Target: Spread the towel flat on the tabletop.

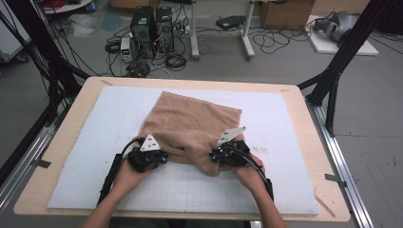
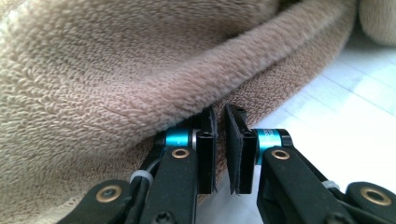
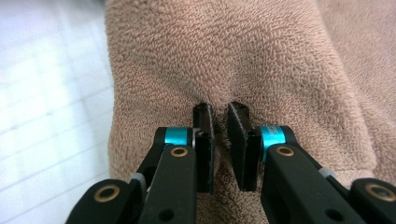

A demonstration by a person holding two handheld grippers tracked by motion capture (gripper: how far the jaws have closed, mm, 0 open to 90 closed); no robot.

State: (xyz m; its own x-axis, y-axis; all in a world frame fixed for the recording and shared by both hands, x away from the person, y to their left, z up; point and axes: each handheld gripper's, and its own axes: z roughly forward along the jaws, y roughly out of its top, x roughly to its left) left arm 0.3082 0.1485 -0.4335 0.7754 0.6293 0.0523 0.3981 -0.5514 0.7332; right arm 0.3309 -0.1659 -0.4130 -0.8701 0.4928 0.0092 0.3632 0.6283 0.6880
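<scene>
Both grippers, left (image 2: 220, 149) and right (image 3: 220, 147), pinch towel (image 1: 190, 123) near edge.

a towel (image 1: 190, 126) lies mid-frame on a mat (image 1: 95, 142) (which covers the table (image 1: 76, 102)), computers (image 1: 152, 28) upper left behind it.

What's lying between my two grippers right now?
In the high view, a bunched fold of the tan towel spans from left gripper to right gripper.
</scene>
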